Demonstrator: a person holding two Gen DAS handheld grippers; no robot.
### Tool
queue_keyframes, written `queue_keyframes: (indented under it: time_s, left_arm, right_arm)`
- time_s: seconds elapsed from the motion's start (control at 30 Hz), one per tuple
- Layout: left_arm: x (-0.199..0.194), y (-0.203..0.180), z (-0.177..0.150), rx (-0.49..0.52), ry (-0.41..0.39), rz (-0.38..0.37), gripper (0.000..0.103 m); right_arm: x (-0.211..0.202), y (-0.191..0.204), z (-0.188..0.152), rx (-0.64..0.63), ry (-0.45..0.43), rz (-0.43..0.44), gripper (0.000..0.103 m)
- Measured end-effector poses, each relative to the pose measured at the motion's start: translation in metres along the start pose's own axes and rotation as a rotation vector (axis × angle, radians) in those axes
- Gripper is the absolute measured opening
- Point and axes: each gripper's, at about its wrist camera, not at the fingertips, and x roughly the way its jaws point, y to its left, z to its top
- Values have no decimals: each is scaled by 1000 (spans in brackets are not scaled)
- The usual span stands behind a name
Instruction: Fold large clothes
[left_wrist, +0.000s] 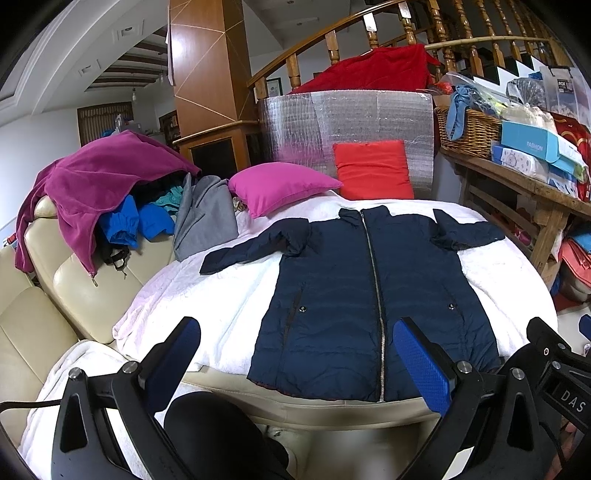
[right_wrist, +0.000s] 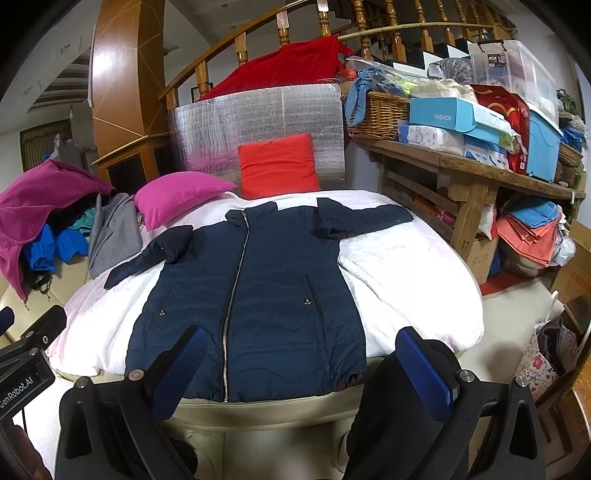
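Note:
A navy padded jacket (left_wrist: 354, 295) lies flat and zipped on a white blanket (left_wrist: 207, 288), collar at the far end, both sleeves spread out to the sides. It also shows in the right wrist view (right_wrist: 251, 295). My left gripper (left_wrist: 295, 354) is open and empty, held above the jacket's near hem. My right gripper (right_wrist: 299, 362) is open and empty, also over the near hem. The right gripper's body shows at the right edge of the left wrist view (left_wrist: 554, 369).
A pile of clothes (left_wrist: 110, 199) lies on the cream sofa (left_wrist: 74, 288) at left. A pink cushion (left_wrist: 280, 188) and a red cushion (left_wrist: 373, 170) sit at the far end. A cluttered wooden table (right_wrist: 461, 166) stands at right.

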Motion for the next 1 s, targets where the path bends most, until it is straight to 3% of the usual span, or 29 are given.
queue_keyframes:
  time_s: [0.67,0.8,1.0]
  left_arm:
    - [26,0,7,-10,37,12,103]
    - [60,-4,17,-8,90,-3,103]
    - [181,-20,27,8,315,-47,103]
  right_arm:
    - [22,-8,7,13,29,-2,103]
    - [41,-19,22,36,13,-29,103]
    - [105,-52,62,92,27,-17,103]
